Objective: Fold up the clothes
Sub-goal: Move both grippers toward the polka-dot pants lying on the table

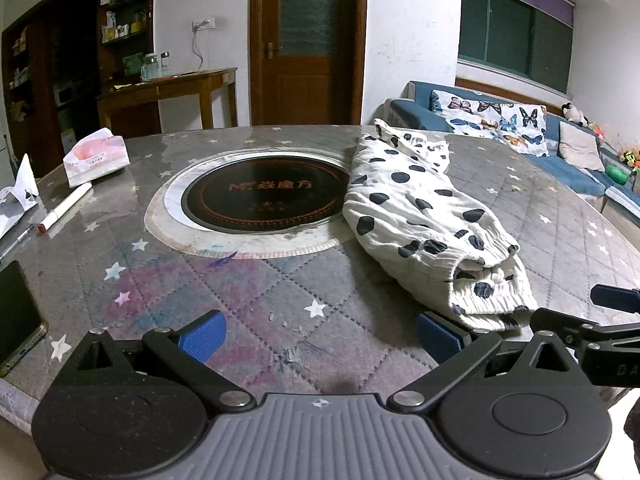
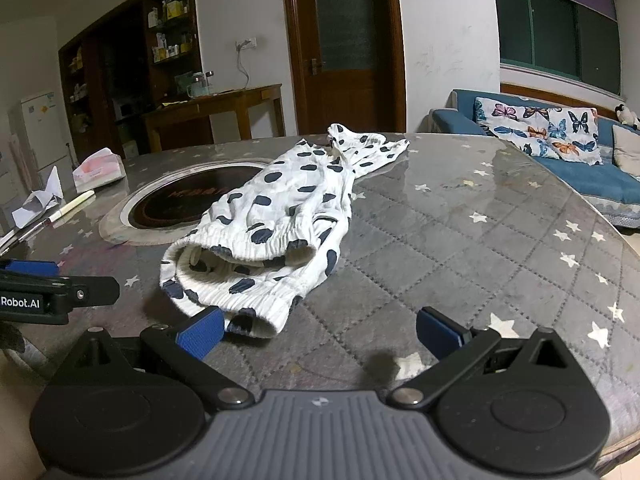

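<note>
Quilted table; spotted garment; tissue pack.

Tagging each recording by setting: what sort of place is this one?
Most likely a home living and dining room: a sofa with a butterfly cushion, a round table with a built-in hotplate, and a fridge beside wooden shelves.

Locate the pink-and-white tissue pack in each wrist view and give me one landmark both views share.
Left wrist view: the tissue pack lies at the far left on the table, left of the round cooktop, beyond a white marker.
Right wrist view: the tissue pack lies at the left edge, smaller, again left of the cooktop.
Shared landmark: the spotted white garment, lying right of the cooktop in both views.
</note>
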`<state>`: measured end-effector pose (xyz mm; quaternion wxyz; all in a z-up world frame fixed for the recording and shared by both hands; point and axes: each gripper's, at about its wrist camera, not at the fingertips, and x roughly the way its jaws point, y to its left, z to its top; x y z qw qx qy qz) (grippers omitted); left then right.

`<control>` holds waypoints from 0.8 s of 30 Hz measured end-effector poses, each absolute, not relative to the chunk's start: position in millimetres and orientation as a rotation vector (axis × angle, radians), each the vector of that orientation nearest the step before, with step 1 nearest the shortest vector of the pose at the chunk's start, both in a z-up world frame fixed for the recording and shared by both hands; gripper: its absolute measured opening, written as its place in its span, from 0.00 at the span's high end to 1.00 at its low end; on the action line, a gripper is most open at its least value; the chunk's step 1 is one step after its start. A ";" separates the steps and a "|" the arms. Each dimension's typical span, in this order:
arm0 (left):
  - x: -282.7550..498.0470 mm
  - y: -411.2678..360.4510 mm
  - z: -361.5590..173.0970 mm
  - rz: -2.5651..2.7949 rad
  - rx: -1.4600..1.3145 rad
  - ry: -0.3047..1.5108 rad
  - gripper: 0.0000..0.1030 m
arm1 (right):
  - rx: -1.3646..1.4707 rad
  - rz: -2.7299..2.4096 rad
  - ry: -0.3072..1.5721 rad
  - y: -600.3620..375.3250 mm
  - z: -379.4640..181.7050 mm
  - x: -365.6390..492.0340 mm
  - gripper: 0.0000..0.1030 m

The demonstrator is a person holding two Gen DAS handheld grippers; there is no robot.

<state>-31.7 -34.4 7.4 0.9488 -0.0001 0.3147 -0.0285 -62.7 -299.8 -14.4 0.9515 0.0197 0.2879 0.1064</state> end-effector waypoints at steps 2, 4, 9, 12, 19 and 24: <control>-31.5 -34.8 7.0 -0.059 0.000 0.641 0.00 | 0.040 0.217 0.588 -299.2 -14.6 -62.7 0.00; -32.3 -35.2 6.1 -0.061 0.001 0.642 0.00 | 0.039 0.217 0.591 -298.9 -14.8 -62.4 0.00; -32.2 -36.8 4.9 -0.068 0.004 0.646 0.00 | 0.036 0.221 0.597 -296.9 -14.9 -62.0 0.00; -31.6 -37.6 4.9 -0.073 0.007 0.648 0.00 | 0.031 0.225 0.597 -294.9 -14.6 -61.5 0.00; -30.6 -39.1 5.0 -0.077 0.009 0.648 0.00 | 0.034 0.231 0.598 -294.5 -14.0 -59.3 0.00; -28.9 -40.3 5.5 -0.082 0.012 0.648 0.00 | 0.035 0.231 0.598 -294.4 -14.0 -57.3 0.00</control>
